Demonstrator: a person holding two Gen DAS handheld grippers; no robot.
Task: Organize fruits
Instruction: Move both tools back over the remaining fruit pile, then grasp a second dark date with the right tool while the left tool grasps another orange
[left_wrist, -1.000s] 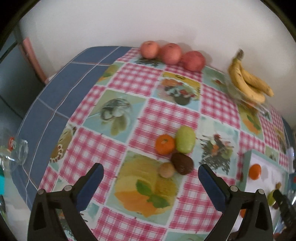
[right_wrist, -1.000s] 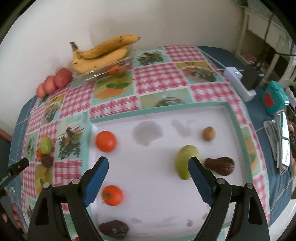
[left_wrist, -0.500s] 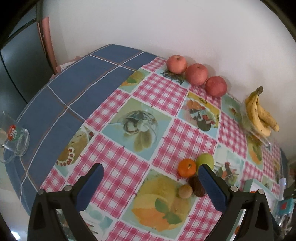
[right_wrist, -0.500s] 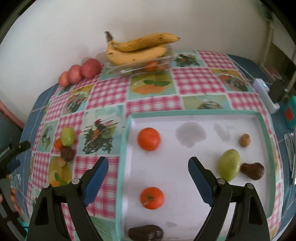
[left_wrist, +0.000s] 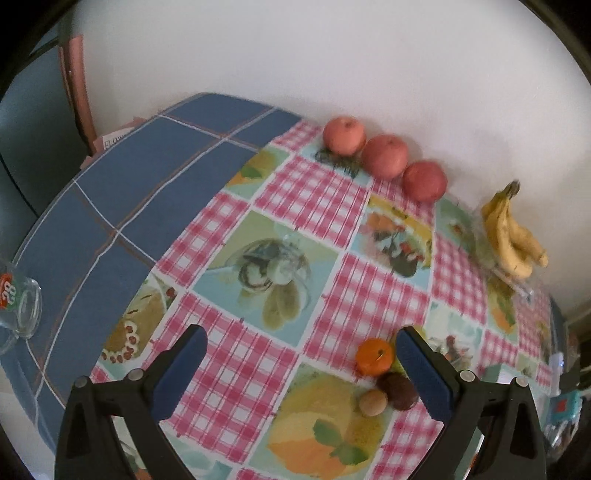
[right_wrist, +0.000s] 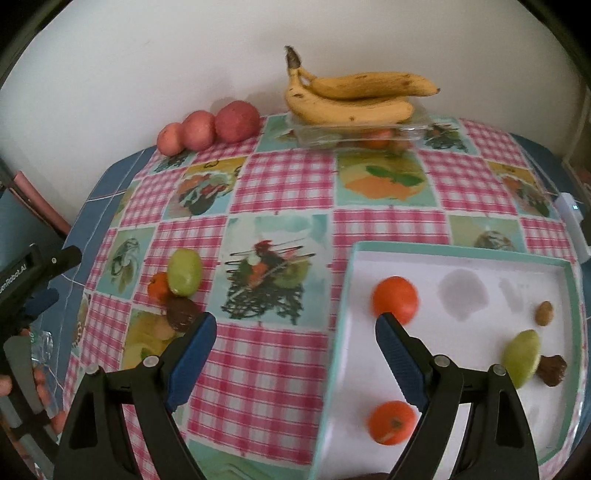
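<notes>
A cluster of small fruits lies on the tablecloth: an orange (left_wrist: 373, 356), a dark brown fruit (left_wrist: 398, 390), a small tan fruit (left_wrist: 373, 403) and a green fruit (right_wrist: 184, 271). My left gripper (left_wrist: 299, 369) is open and empty, with the cluster just inside its right finger. The white tray (right_wrist: 565, 332) holds two oranges (right_wrist: 395, 300), a green fruit (right_wrist: 521, 358), a brown fruit (right_wrist: 553, 369) and a tan fruit (right_wrist: 544, 313). My right gripper (right_wrist: 295, 354) is open and empty, over the tray's left edge.
Three red apples (left_wrist: 384, 156) line the wall. Bananas (right_wrist: 351, 96) rest on a clear container (right_wrist: 358, 134) at the back. A glass (left_wrist: 18, 306) stands at the left table edge. A white device (right_wrist: 570, 221) lies at the right. The left gripper's body (right_wrist: 29, 280) shows in the right wrist view.
Both grippers have swung left. The fruit cluster slid right and lower in the left view. The tray slid right in the right view. Both stay open.
</notes>
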